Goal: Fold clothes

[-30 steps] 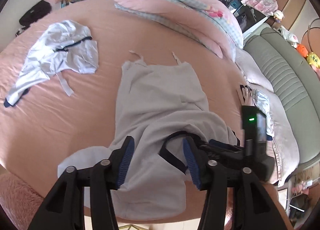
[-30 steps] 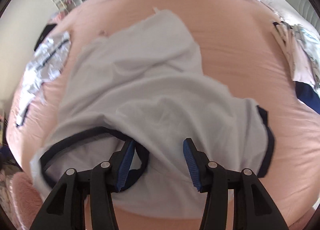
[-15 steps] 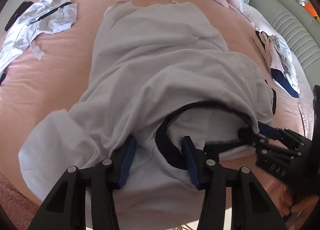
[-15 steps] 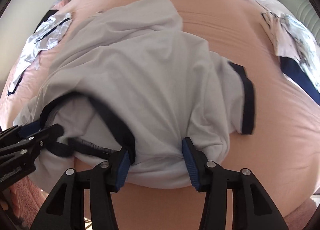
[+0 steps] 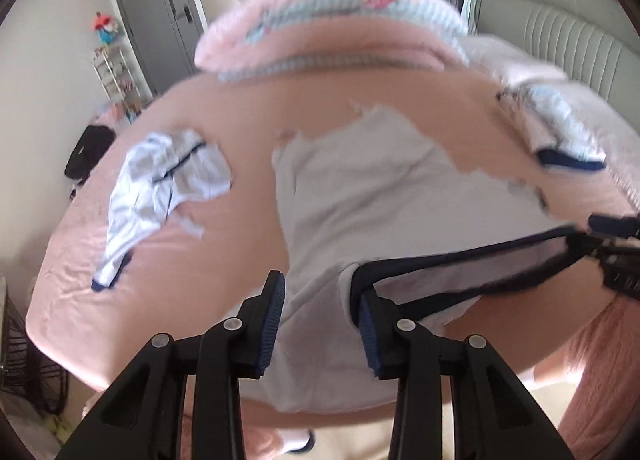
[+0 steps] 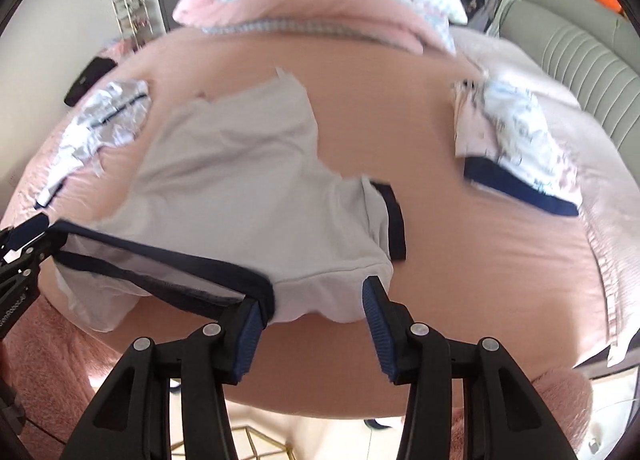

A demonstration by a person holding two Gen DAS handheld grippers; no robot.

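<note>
A white T-shirt [image 5: 400, 268] [image 6: 248, 211] with a navy collar and navy sleeve trim lies at the near edge of the pink bed [image 5: 248, 260]. It partly covers a pale grey strappy garment [image 5: 352, 179] [image 6: 240, 131]. My left gripper [image 5: 320, 320] has bunched shirt fabric beside the collar filling its closing jaws. My right gripper [image 6: 312, 320] is shut on the other shoulder, with the collar against its left finger. The collar [image 6: 160, 256] hangs stretched between the two. Each gripper shows at the other view's edge, the right gripper [image 5: 600, 236] and the left gripper [image 6: 24, 240].
A silvery white hooded jacket [image 5: 160, 179] [image 6: 100, 115] lies crumpled at the left of the bed. Folded clothes [image 5: 560, 135] [image 6: 516, 147] are stacked at the right. A rolled pink quilt [image 5: 332, 27] sits at the far end, beside a grey-green padded sofa [image 5: 560, 31].
Both grippers have risen and drawn apart, so the navy collar now runs taut between them. The left jaws have narrowed on the fabric. Both views have tilted up toward the room.
</note>
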